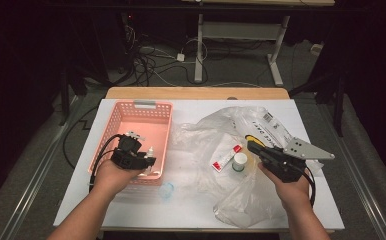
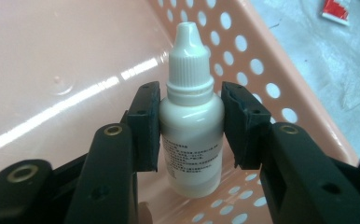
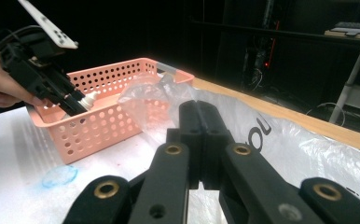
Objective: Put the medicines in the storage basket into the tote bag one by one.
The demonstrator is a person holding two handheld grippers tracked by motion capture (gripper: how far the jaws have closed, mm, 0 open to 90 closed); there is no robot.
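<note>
A small white dropper bottle [image 2: 190,126] with a ribbed cap stands upright between my left gripper's [image 2: 190,100] pads, which are shut on its body. It hangs inside the pink perforated basket [image 2: 262,74], near the right wall. From above, the left gripper [image 1: 150,160] and the bottle [image 1: 151,151] are over the basket's [image 1: 143,105] near right corner. My right gripper [image 1: 251,145] is shut and empty, hovering over a crumpled clear plastic bag [image 1: 216,125]. In the right gripper view its jaws [image 3: 197,109] are pressed together above the bag [image 3: 285,149].
On the bag lie a red-and-white tube [image 1: 225,157] and a small white jar with a green lid [image 1: 239,161]. A clear bluish cap [image 1: 167,190] lies on the white table in front of the basket. Cables and desk legs stand beyond the table's far edge.
</note>
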